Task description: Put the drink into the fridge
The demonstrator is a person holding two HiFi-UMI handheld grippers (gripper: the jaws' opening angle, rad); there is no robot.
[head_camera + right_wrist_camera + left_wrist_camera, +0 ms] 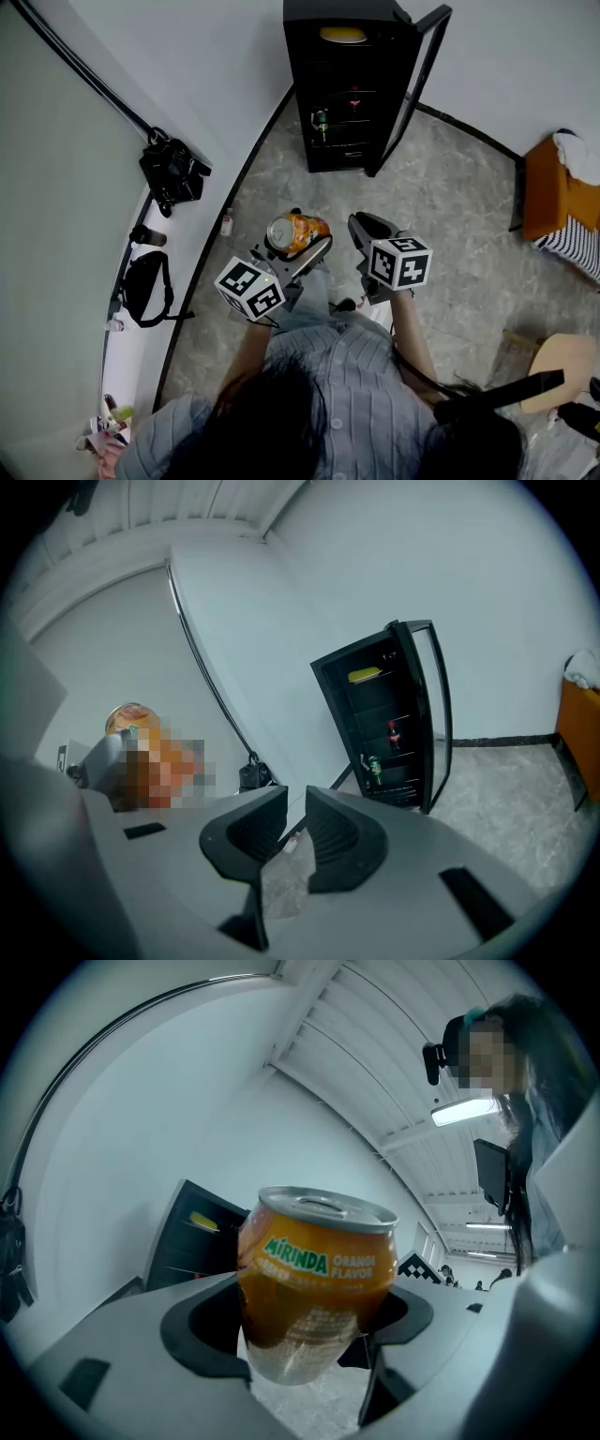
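Observation:
My left gripper (298,246) is shut on an orange Mirinda can (296,232), which stands upright between the two cupped jaws. In the left gripper view the can (316,1279) fills the middle, held between both pads of the left gripper (314,1314). The black fridge (352,84) stands ahead against the far wall, its glass door (419,75) swung open to the right. To the right of the can my right gripper (364,232) has its jaws close together with nothing between them. In its own view the right gripper (296,803) points toward the fridge (380,724).
The fridge shelves hold a yellow item (343,36), a red bottle (354,97) and a green can (321,120). Two black bags (172,173) (145,281) lie along the left wall, with a small bottle (227,222) on the floor. An orange seat (553,197) stands at the right.

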